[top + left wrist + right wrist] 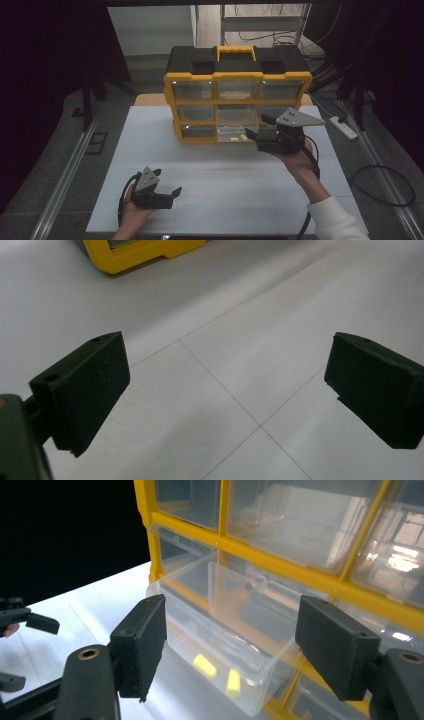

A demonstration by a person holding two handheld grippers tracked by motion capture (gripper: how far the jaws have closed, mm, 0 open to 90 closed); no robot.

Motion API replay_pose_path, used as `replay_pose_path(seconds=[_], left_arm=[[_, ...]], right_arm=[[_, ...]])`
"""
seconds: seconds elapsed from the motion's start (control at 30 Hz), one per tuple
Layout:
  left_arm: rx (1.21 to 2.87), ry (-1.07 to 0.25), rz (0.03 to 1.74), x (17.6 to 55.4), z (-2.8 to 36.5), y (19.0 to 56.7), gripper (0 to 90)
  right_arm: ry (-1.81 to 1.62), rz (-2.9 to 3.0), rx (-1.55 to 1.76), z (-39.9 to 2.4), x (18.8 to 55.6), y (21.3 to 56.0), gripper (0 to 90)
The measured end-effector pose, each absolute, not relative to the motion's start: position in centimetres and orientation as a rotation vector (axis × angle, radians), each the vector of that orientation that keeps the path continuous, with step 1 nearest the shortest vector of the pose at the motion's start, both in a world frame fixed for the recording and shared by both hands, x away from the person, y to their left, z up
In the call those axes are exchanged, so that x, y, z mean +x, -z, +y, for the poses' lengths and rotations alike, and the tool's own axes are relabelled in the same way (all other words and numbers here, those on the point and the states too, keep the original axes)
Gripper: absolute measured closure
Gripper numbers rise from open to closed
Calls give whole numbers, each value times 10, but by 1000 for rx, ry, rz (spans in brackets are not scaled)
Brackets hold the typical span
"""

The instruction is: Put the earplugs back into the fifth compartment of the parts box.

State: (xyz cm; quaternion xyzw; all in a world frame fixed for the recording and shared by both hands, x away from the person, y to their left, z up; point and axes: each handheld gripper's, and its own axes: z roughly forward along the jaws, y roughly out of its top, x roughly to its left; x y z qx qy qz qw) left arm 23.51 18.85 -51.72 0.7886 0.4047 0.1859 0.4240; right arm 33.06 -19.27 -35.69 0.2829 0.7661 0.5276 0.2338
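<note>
Right gripper (261,134), jaws spread and holding nothing, faces the pulled-out clear plastic drawer (225,645) of the yellow-framed organiser (238,76), ready to reach it. Left gripper (167,192), also spread, rests idle at seven o'clock on the white table (225,175).

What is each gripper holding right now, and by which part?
Nothing. The right gripper is open in front of the pulled-out clear drawer; the left gripper is open over the table.

Organizer at the far side of the table, one drawer drawn out

The organizer (238,95) stands on the table (220,175); its bottom middle drawer (235,136) juts forward with two small pieces (217,672) inside; right gripper (260,134) just beside the drawer; left gripper (167,192) near the front left, well apart.
</note>
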Motion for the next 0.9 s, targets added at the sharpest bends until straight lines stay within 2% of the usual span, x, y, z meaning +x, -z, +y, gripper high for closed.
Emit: replay_pose_path(seconds=[0.5,0.9], left_arm=[[1963,-458,1000,238,187,516,39],[1969,-474,982,238,185,516,40]], right_arm=[[-1473,2048,811,-235,291,380,291],[-1370,2102,917,-272,271,434,274]])
